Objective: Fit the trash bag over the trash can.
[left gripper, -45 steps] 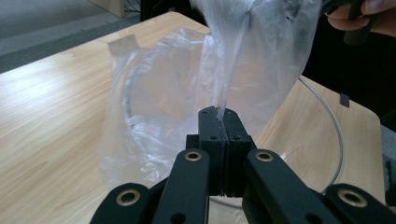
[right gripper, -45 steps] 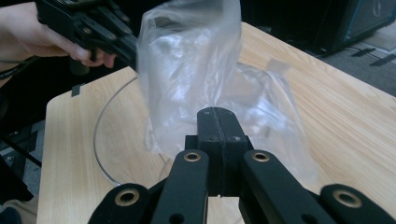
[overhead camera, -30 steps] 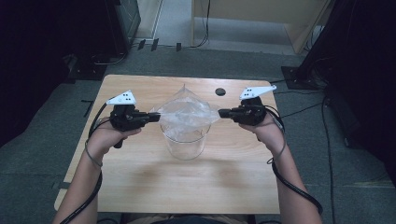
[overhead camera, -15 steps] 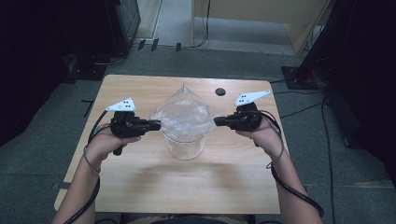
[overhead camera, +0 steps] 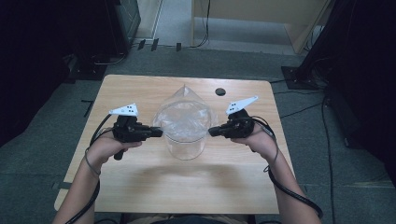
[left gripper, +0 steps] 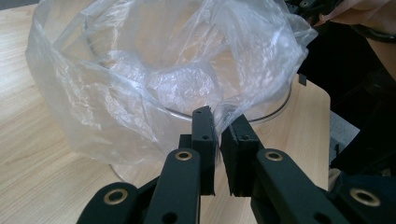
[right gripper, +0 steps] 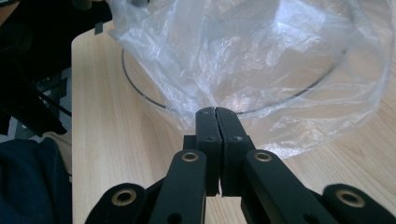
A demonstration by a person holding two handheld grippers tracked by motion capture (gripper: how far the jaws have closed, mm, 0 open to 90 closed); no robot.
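A clear plastic bag [overhead camera: 184, 116] sits in and over a clear round container [overhead camera: 186, 148] in the middle of the wooden table [overhead camera: 140, 186]. My left gripper [overhead camera: 159, 132] is at the bag's left edge. In the left gripper view [left gripper: 218, 119] its jaws have just been opening a little. A narrow slit shows between them, and the film [left gripper: 140, 93] is still drawn to a point in it. My right gripper [overhead camera: 212, 131] is shut on the bag's right edge. In the right gripper view [right gripper: 215, 111] the film [right gripper: 261, 60] runs into the closed tips above the container's rim [right gripper: 140, 92].
A small black round spot [overhead camera: 220, 92] marks the table behind the container. Dark equipment stands [overhead camera: 121, 23] and cables [overhead camera: 299, 112] lie on the floor around the table. A person's forearms come in from the near edge.
Both grippers have come down and toward the near side, drawing the bag's edges lower around the container's rim. The bag's mouth is stretched wider.
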